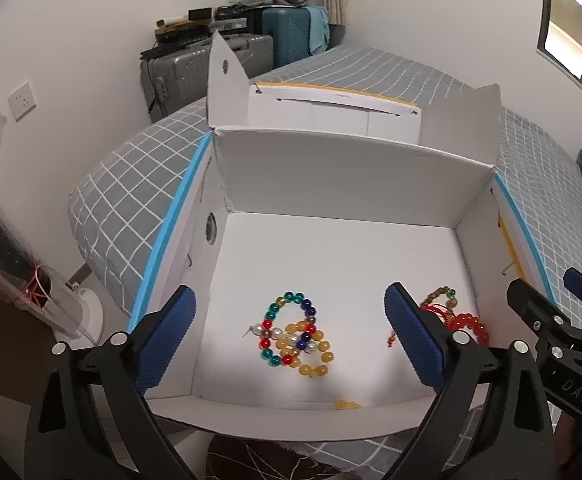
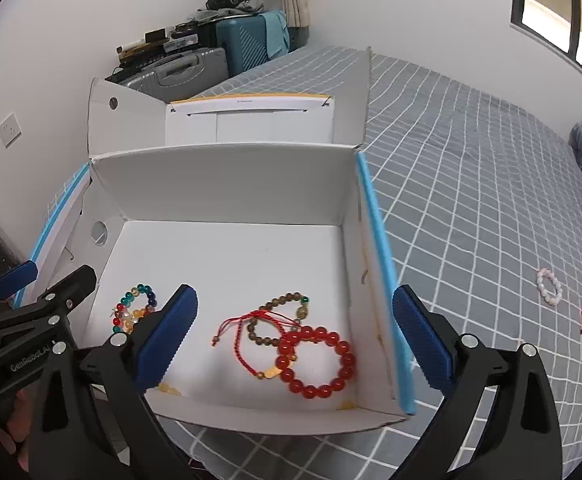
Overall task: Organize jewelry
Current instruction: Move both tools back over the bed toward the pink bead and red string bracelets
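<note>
- Hovering above the white box, left gripper and right gripper both spread wide, holding nothing
- Multicolored bracelet at 6 o'clock inside, red bead bracelet at 5 o'clock
- Pink bracelet on the bedspread, 3 o'clock of the box

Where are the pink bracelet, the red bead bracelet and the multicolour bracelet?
pink bracelet [image 2: 549, 287]: right wrist view, on the beads of its ring, lying on the bedspread outside the box.
red bead bracelet [image 2: 347, 354]: right wrist view, on a bead of its right side.
multicolour bracelet [image 1: 271, 312]: left wrist view, on its left-side beads.
</note>
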